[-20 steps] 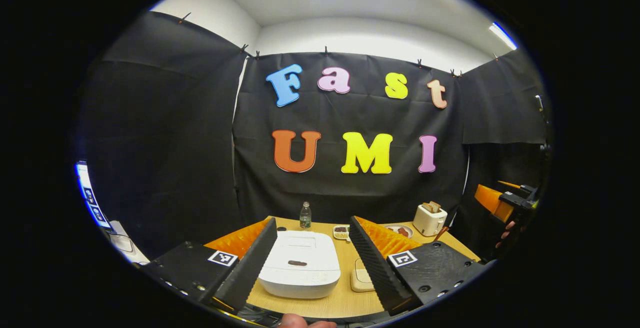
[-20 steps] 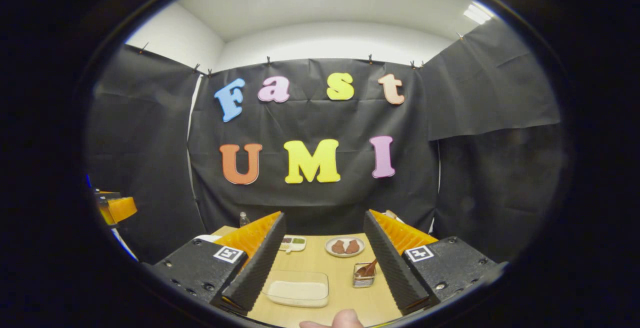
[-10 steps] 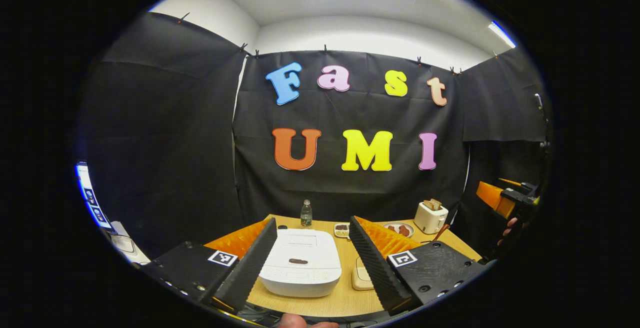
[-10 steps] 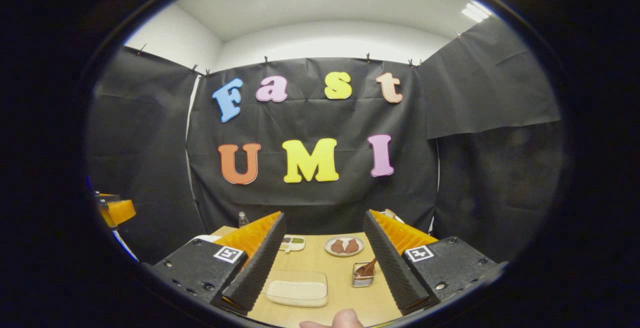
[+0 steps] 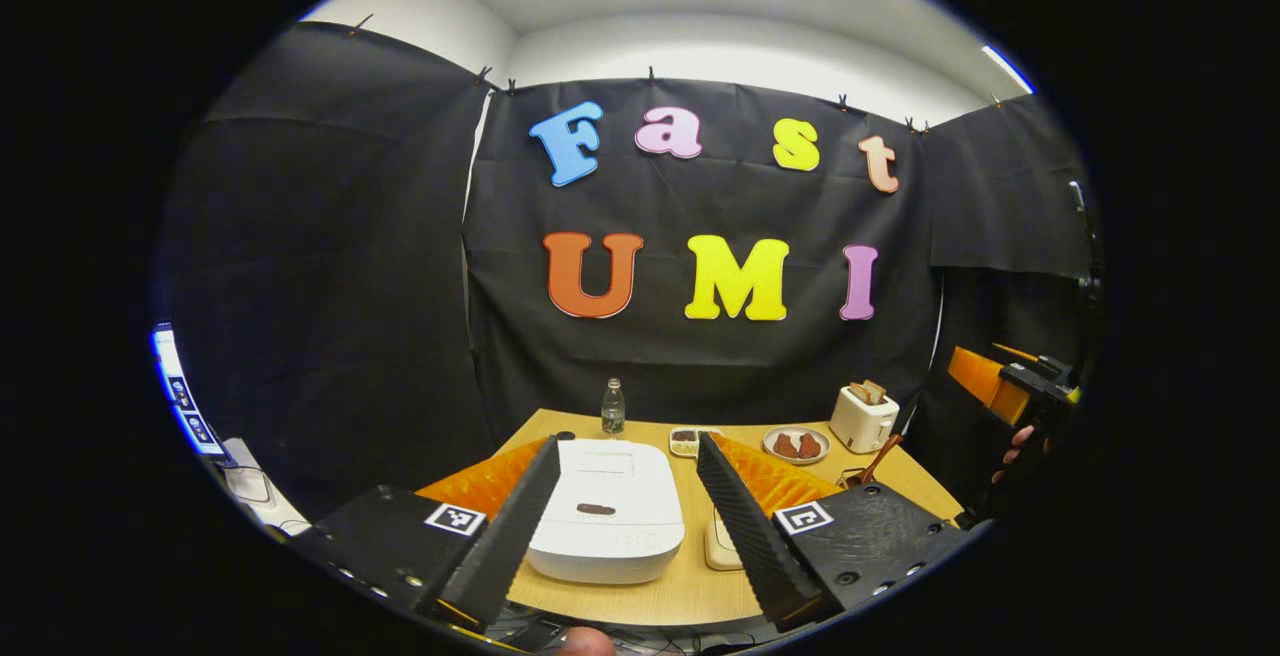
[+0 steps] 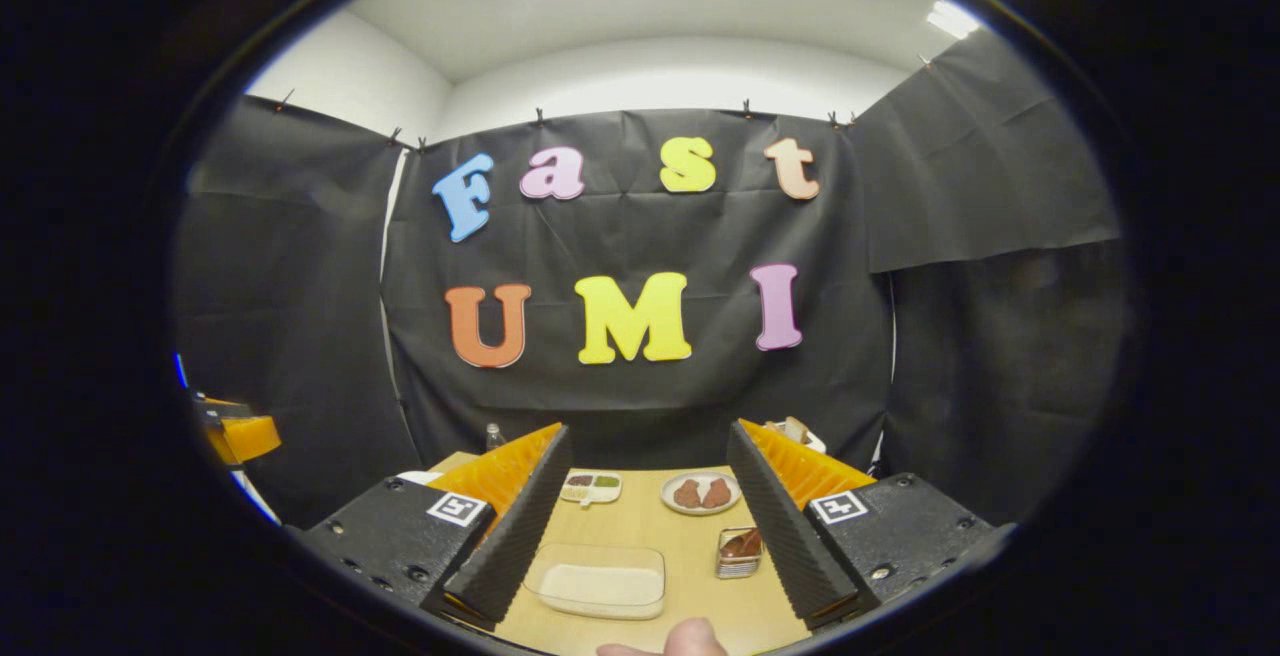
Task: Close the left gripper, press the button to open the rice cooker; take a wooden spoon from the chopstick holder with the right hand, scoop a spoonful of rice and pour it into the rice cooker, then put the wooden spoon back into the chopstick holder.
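While both tools hang above the near edge of the wooden table [image 5: 690,596], neither holds anything: the left gripper [image 5: 620,521] stands with its jaws spread wide, and the right gripper [image 6: 650,526] is likewise wide open. Between the left gripper's fingers sits the white rice cooker [image 5: 607,511], lid down, with a dark oval button [image 5: 596,509] on the lid's near half, roughly centred in the gap. The task requires the left jaws to be brought together first, so that the joined tips form one blunt pusher; press straight down on the button, since the cooker's smooth shell would probably let an off-centre push skid, and the body looks heavy enough not to shift. Ahead of the right gripper, close against the inner face of its right finger, stands the small chopstick holder [image 6: 735,556] with the wooden spoon [image 6: 745,542] resting in it; in the left gripper view the spoon's handle leans out to the right. The spoon should be stiff, light and fairly smooth, so take it across the upper handle, well above the holder's rim, with both pads square on the shaft to stop it from swivelling under the weight of a load. The holder itself looks light and may tip if the spoon is dragged sideways, so lift along the handle's own line. Nearer, between the right fingers and toward the left one, lies the clear container of rice [image 6: 598,581]. No step has been completed yet.
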A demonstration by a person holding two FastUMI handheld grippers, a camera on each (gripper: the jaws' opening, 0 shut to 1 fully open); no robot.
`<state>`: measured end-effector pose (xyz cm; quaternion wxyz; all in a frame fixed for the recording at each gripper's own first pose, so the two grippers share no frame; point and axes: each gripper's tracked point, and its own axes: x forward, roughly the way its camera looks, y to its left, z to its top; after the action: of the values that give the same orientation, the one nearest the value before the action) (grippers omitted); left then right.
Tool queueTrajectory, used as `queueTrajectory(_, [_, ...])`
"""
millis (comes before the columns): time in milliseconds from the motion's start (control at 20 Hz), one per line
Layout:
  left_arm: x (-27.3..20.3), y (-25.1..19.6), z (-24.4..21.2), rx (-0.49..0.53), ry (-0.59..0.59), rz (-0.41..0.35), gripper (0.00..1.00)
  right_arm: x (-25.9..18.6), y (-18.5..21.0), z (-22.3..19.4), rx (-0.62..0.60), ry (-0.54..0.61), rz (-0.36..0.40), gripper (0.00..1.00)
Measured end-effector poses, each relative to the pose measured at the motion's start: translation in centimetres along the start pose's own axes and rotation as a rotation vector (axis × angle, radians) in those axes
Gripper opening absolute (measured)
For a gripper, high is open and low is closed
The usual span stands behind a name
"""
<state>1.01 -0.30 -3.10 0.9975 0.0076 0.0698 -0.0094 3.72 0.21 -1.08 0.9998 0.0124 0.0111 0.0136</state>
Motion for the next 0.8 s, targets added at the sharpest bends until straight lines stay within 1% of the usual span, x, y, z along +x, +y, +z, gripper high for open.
queueTrajectory(50, [0.7,-0.1,-0.3,-0.004,0.019,-0.006,0.87,0.4,-0.2,-0.1,0.001,-0.001,-0.001,0.96])
queueTrajectory(100, [1.3,0.1,-0.7,-0.003,0.033,-0.003,0.88,0.9,-0.5,-0.1,0.004,0.000,-0.002,1.00])
queueTrajectory(150, [2.1,0.0,-1.3,-0.001,0.050,-0.004,0.81,1.5,-0.9,-0.2,0.010,0.001,-0.003,0.96])
queueTrajectory(250, [3.2,0.0,-2.4,0.000,0.099,-0.010,0.72,2.5,-1.5,-0.2,0.020,0.002,-0.006,0.96])
queueTrajectory(350, [4.3,0.4,-3.3,-0.016,0.134,0.001,0.72,3.7,-2.2,-0.4,0.022,0.005,-0.007,0.96])
queueTrajectory(400, [5.1,0.7,-3.5,-0.028,0.148,0.012,0.76,4.2,-2.5,-0.5,0.020,0.003,-0.007,0.96])
queueTrajectory(450, [5.9,0.6,-4.2,-0.041,0.166,0.005,0.22,4.7,-2.9,-0.5,0.020,-0.001,-0.011,1.00])
queueTrajectory(500, [6.5,0.7,-4.7,-0.047,0.195,0.003,0.27,5.2,-3.4,-0.4,0.019,-0.002,-0.013,0.96])
queueTrajectory(550, [7.2,0.9,-5.6,-0.047,0.227,0.005,0.25,5.8,-3.8,-0.8,0.019,0.003,-0.015,0.96])
queueTrajectory(600, [7.9,1.4,-6.3,-0.045,0.254,0.015,0.25,6.4,-4.2,-1.1,0.022,0.009,-0.017,1.00])
queueTrajectory(650, [8.4,2.5,-6.5,-0.050,0.264,0.054,0.26,6.9,-4.7,-1.4,0.025,0.020,-0.019,0.96])
queueTrajectory(700, [8.8,3.1,-7.0,-0.072,0.280,0.062,0.13,7.4,-5.2,-1.7,0.030,0.026,-0.022,1.00])
queueTrajectory(750, [9.6,2.1,-7.9,-0.089,0.307,0.033,0.00,7.9,-5.7,-2.0,0.032,0.034,-0.027,1.00])
queueTrajectory(800, [10.4,2.1,-8.8,-0.095,0.331,0.028,0.00,8.4,-6.1,-2.3,0.035,0.040,-0.032,1.00])
